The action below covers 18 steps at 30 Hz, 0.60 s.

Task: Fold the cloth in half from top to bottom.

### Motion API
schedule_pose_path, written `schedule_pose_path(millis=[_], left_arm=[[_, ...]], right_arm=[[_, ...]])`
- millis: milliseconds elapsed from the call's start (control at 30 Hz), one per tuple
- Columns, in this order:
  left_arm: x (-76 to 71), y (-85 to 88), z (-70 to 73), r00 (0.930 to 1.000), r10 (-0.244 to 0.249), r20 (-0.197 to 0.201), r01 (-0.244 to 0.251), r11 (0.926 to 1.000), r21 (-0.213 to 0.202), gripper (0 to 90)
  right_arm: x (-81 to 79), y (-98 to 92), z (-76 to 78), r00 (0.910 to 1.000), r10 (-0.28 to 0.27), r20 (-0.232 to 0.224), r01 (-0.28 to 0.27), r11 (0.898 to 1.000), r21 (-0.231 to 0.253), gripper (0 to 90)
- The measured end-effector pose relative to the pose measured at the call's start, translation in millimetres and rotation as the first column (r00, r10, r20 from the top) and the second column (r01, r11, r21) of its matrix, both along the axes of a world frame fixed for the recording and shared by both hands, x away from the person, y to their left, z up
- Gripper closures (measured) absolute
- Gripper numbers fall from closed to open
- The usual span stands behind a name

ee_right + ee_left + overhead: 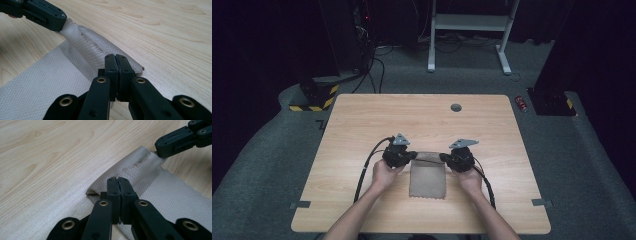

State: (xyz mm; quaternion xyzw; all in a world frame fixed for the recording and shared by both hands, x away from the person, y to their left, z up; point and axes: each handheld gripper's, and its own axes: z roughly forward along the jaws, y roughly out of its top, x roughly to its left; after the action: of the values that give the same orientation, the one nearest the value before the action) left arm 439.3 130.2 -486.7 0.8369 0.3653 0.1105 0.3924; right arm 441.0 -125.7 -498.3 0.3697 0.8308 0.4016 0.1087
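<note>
Now, by label:
Cloth: beige cloth (428,177) lies flat on the worktop (362,125), near the middle of the near edge, its far end turned back over itself into a soft roll.
Left gripper: left gripper (412,156) has its jaws clenched on the roll's left end; in the left gripper view the jaws (117,192) meet with cloth (160,192) pinched between them.
Right gripper: right gripper (443,157) grips the roll's right end, jaws pressed together on the fabric (50,82).
Hands: both rest low, just beside the cloth's side edges.
</note>
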Motion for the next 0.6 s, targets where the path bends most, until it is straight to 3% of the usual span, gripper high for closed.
schedule_pose_path(millis=[600], left_arm=[[-13.2, 3.1, -0.8, 0.9999, -0.010, -0.001, 0.010, 0.9995, -0.031, 88.5]], right_arm=[[-12.0, -2.8, 2.2, 0.9997, 0.018, 0.013, -0.018, 1.000, 0.005, 88.5]])
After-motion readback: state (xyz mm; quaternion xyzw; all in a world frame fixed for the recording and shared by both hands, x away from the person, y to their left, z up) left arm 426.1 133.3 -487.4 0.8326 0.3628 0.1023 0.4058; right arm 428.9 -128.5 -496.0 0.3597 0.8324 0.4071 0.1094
